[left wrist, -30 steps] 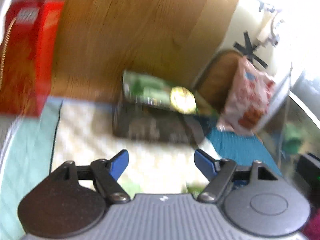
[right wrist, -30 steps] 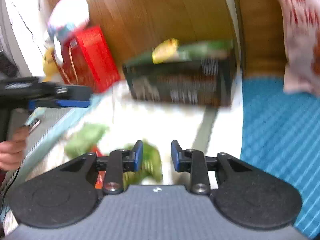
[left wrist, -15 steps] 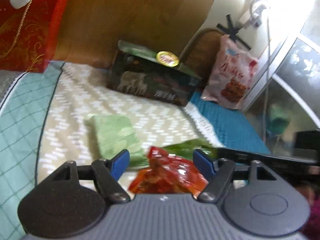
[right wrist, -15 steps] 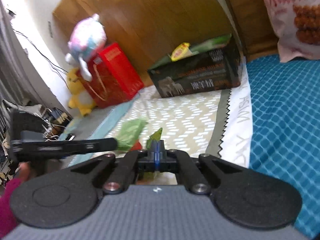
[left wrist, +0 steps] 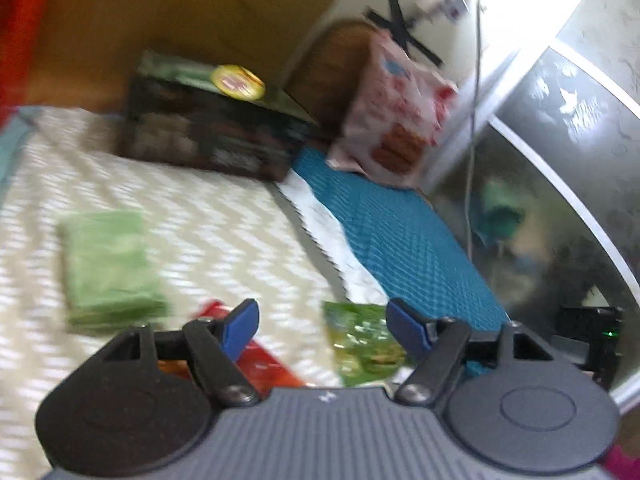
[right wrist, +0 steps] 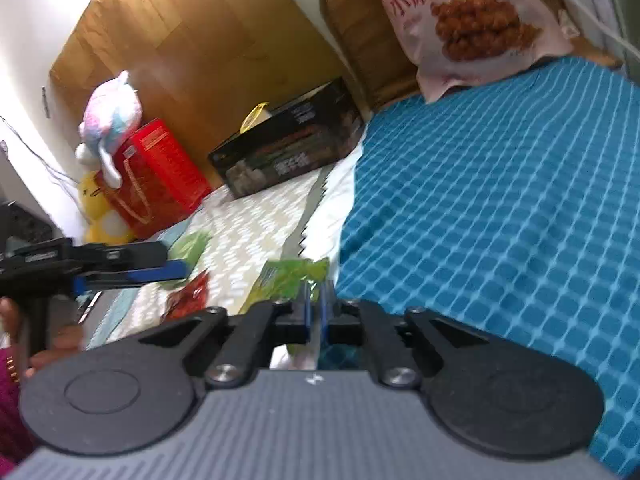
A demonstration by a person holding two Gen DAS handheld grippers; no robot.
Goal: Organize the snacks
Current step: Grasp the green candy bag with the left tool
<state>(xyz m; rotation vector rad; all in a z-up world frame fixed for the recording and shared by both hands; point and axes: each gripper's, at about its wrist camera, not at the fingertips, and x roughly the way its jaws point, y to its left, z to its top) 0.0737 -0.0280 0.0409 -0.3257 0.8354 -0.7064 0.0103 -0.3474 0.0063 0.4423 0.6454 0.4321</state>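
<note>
Just ahead of the right gripper, on the chevron-patterned sheet, lies a green snack packet, its near edge running in between the blue pads; these stand only a narrow slit apart and have just been opening, and whether they press on the wrapper cannot be told from this view. To its left on the same sheet sits a crumpled red snack packet, and beyond that a pale green packet. The left gripper, held by a hand in a magenta sleeve, has its jaws well apart with nothing clamped; in its own blurred view the red packet shows under the left finger and the green one just inside the right finger. The print on all three packets is too blurred to read. Right of the sheet spreads a blue checked blanket. Further back a black printed box rests open against the wooden panel, with a round yellow-labelled item on the things inside; its white lettering is too small to make out. Left of it stands a red gift bag with a pastel plush toy on top and a yellow plush beside it. At the far end of the blanket a large pink snack bag leans on a wooden chair back, printed in red with "小麻花" above a picture of fried dough twists.
</note>
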